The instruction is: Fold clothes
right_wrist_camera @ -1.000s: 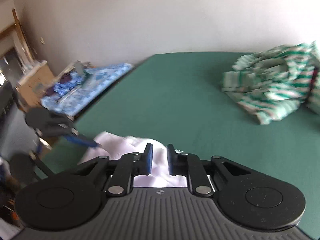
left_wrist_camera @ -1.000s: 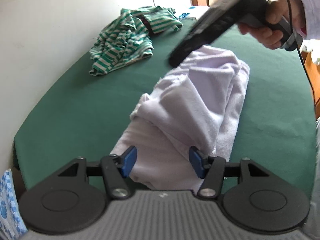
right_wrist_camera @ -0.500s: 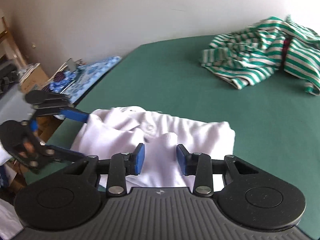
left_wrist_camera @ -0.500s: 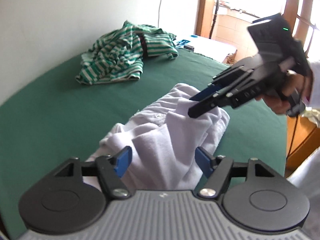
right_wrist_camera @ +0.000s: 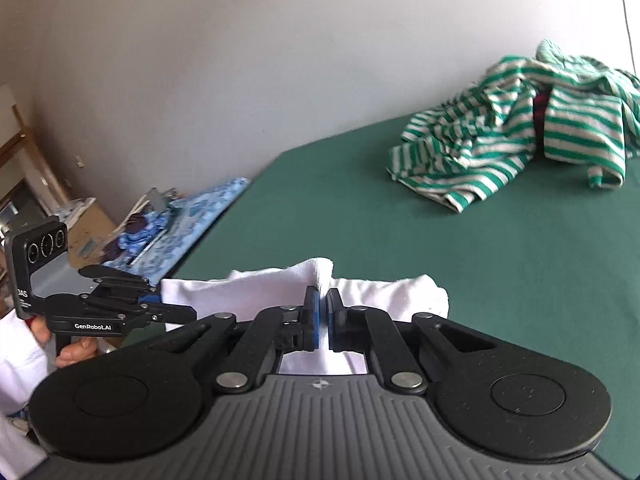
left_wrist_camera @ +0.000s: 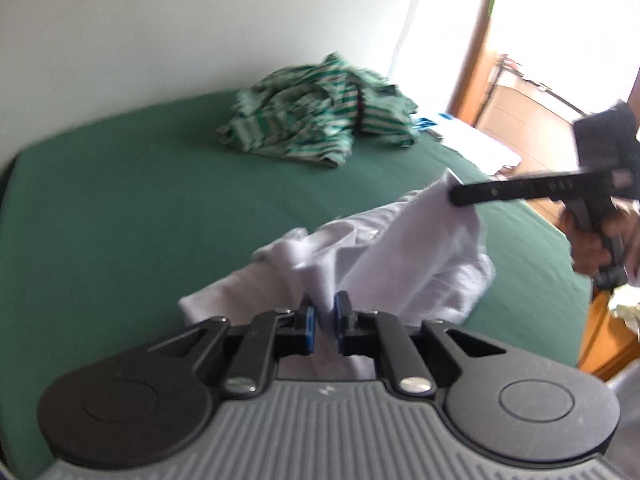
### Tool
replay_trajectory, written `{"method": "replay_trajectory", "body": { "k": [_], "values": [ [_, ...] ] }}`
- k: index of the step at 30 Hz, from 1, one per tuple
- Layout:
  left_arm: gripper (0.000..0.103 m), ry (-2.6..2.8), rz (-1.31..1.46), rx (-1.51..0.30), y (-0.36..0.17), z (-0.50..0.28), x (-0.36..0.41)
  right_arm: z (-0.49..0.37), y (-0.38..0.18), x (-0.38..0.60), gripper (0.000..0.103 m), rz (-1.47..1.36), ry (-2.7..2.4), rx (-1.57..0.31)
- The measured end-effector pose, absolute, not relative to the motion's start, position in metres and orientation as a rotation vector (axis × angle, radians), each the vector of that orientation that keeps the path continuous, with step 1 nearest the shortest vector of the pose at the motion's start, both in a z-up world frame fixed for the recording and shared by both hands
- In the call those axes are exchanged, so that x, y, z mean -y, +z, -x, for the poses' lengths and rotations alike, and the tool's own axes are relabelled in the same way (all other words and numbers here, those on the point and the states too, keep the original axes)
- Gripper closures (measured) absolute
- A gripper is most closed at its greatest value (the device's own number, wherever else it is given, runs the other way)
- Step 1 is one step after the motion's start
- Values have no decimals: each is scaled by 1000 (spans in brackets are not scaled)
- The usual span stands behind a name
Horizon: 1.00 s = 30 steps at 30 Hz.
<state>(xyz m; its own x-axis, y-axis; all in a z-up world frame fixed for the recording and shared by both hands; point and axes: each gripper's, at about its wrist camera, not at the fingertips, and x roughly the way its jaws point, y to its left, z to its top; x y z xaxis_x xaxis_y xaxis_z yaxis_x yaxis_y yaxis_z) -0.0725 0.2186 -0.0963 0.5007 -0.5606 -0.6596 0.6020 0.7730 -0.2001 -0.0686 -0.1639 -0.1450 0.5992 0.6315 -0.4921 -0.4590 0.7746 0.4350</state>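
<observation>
Mid-fold, the left gripper [left_wrist_camera: 323,322] and right gripper [right_wrist_camera: 323,320] each pinch the white shirt [left_wrist_camera: 400,256], which likely needs carrying over and laying flat next.

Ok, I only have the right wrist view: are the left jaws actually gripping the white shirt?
Observer: Yes. The left wrist view shows the left gripper shut on a fold of the white shirt.
Operator: Is my end off the table?
Observer: The right gripper holds a corner raised above the green table, and the cloth slopes down from it.
Operator: What's past the striped shirt?
Observer: Beyond the striped shirt there's a bright doorway with a wooden door frame.
</observation>
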Motion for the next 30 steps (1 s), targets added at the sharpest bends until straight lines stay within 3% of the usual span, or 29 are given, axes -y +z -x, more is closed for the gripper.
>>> {"method": "replay_trajectory", "body": {
  "k": [5, 7, 10, 11, 12, 13, 14, 17, 20, 22, 26, 30],
  "values": [
    [76, -685, -46, -788, -97, 74, -225, 50, -165, 150, 94, -255, 516, -726],
    [69, -677, -42, -794, -97, 75, -227, 48, -163, 158, 81, -304, 503, -736],
    [69, -666, -34, -801, -98, 76, -231, 60, -150, 175, 67, -337, 555, -729],
    [68, -662, -32, -804, -98, 76, -232, 65, -147, 179, 66, -332, 590, -738],
    [59, -661, -36, -802, -98, 79, -232, 71, -145, 182, 65, -322, 615, -747],
    [48, -661, -43, -799, -98, 82, -232, 76, -145, 182, 65, -303, 619, -758],
    [45, -654, -49, -797, -99, 83, -231, 79, -148, 180, 65, -285, 612, -770],
    [46, -623, -60, -826, -112, 74, -223, 81, -162, 172, 66, -265, 590, -804],
    [57, -655, -45, -857, -119, 68, -222, 82, -173, 165, 86, -213, 566, -829],
    [62, -697, -51, -863, -117, 73, -223, 85, -173, 166, 90, -176, 576, -846],
    [62, -737, -95, -876, -118, 79, -221, 87, -175, 164, 99, -131, 592, -870],
    [57, -726, -108, -885, -118, 73, -220, 85, -177, 162, 98, -120, 595, -885]
  ]
}}
